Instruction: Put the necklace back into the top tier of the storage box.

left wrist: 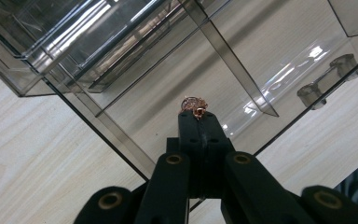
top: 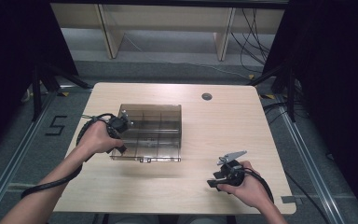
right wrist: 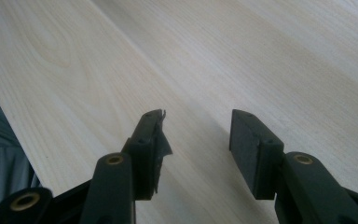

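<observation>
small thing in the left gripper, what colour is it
Coppery rose-gold with a reddish stone, likely a ring, pinched at the left gripper tips. The left gripper view shows it best.

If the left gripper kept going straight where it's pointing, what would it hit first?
Probably the floor of the clear divided box. The left gripper, shut on a small coppery ring, points into one compartment, though depth through the clear plastic is hard to judge.

One clear smoky plastic organizer box (top: 161,128) with several compartments stands on one wooden table (top: 214,126). One small copper-coloured ornament (left wrist: 194,106) shows at the left gripper's (top: 120,125) tips. Two grippers are present, left and right (top: 227,171).
</observation>
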Available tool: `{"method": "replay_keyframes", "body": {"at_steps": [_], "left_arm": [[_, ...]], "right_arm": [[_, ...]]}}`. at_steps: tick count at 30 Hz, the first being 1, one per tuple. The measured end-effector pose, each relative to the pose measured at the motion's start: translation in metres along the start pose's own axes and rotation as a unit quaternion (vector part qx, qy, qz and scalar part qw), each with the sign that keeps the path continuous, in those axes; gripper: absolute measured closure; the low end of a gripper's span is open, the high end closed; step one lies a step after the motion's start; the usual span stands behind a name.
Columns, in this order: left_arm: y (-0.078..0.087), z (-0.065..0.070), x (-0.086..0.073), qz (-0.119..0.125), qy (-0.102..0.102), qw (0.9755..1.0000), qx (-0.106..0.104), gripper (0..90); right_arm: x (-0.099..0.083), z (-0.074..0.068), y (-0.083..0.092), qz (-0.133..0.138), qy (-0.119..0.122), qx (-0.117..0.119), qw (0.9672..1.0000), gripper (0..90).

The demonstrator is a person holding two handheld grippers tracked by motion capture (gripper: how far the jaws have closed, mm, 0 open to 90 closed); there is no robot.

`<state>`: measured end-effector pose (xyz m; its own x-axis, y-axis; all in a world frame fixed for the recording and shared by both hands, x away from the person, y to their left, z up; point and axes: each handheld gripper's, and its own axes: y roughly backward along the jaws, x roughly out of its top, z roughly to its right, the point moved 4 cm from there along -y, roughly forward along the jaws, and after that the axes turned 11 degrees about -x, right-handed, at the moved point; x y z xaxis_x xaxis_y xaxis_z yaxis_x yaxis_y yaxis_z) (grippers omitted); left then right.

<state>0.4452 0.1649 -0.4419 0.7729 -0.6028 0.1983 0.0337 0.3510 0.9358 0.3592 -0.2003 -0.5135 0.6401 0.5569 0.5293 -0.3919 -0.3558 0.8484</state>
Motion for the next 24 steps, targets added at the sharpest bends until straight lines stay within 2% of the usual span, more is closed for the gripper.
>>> {"method": "replay_keyframes", "body": {"at_steps": [3,4,5,7,13,17,22,23,24], "left_arm": [[-0.0026,-0.0002,-0.0003,0.003,-0.004,1.0,-0.003,89.5],[-0.0026,-0.0002,-0.0003,0.003,-0.004,1.0,-0.003,89.5],[-0.0032,0.0,-0.001,-0.004,-0.004,1.0,-0.003,89.4],[-0.0038,-0.0001,-0.0011,-0.003,-0.005,1.0,-0.003,89.3],[-0.0028,0.0,-0.0003,0.013,0.004,0.9999,-0.007,86.9],[0.0001,0.0001,-0.0009,0.009,0.01,0.9999,-0.007,83.8],[0.0028,0.0,-0.0014,0.019,0.01,0.9997,-0.01,82.3],[0.0039,-0.0008,-0.0015,0.02,0.003,0.9997,-0.009,81.9],[0.0051,0.0,-0.0018,0.022,0.007,0.9997,-0.009,81.6]], "right_arm": [[0.0,-0.0004,0.0001,-0.002,-0.003,-0.001,1.0,55.0],[0.0005,0.0008,-0.0004,0.005,0.005,-0.002,1.0,55.0],[0.0004,0.0009,-0.0003,0.004,0.005,-0.004,1.0,55.0],[0.0004,0.0008,-0.0003,0.005,0.005,-0.003,1.0,54.9],[0.0003,0.0005,-0.0004,0.003,0.004,-0.003,1.0,55.0],[0.0004,0.001,-0.0003,0.005,0.005,-0.004,1.0,55.0],[0.0005,0.0004,-0.0005,0.005,0.003,-0.004,1.0,55.0],[0.0005,0.0005,-0.0002,0.003,0.004,-0.003,1.0,54.9],[0.0005,0.0005,-0.0003,0.003,0.004,-0.003,1.0,55.0]]}}
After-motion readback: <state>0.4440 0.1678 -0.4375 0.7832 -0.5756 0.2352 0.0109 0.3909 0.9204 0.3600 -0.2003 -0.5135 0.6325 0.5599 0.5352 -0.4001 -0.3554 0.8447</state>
